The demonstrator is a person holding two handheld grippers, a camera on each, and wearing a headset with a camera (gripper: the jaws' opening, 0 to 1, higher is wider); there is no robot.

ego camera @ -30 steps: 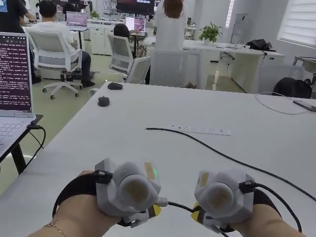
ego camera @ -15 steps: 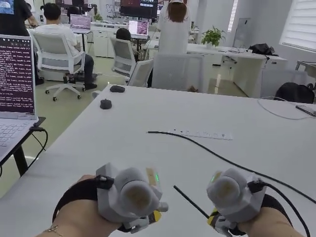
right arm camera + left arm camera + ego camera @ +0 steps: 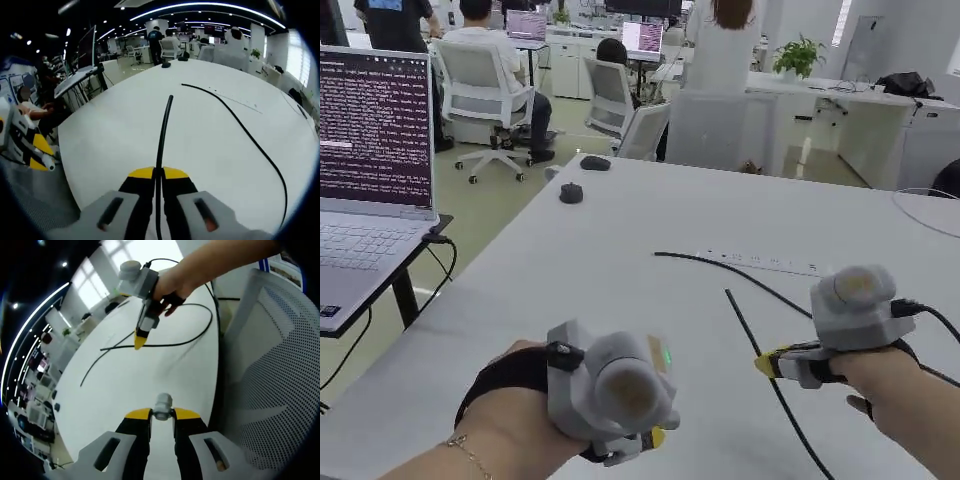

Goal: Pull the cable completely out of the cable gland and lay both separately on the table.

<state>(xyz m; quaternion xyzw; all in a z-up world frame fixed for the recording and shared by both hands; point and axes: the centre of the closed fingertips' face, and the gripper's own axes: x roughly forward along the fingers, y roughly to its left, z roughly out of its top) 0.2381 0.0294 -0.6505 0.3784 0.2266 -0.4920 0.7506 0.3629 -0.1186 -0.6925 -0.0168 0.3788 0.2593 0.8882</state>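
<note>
Gland: small grey plastic cable gland [image 3: 163,404] clamped between the jaws of left gripper [image 3: 162,414], near left.
Cable: thin black cable [image 3: 164,120] clamped in right gripper [image 3: 156,173], right.

table [image 3: 620,300] white | lying on it: long black cable [image 3: 760,285], power strip [image 3: 765,263], mouse [image 3: 571,193], second mouse [image 3: 595,162]

Across the top of the head view runs an open office: white desks [image 3: 840,95], a white swivel chair [image 3: 470,80], a lit monitor [image 3: 645,37] and a potted plant [image 3: 798,55] at upper right. The floor [image 3: 480,215] is pale green. At left stands a laptop [image 3: 375,130] (screen full of text). In the right gripper view, ceiling light strips [image 3: 210,5] curve along the top.
</note>
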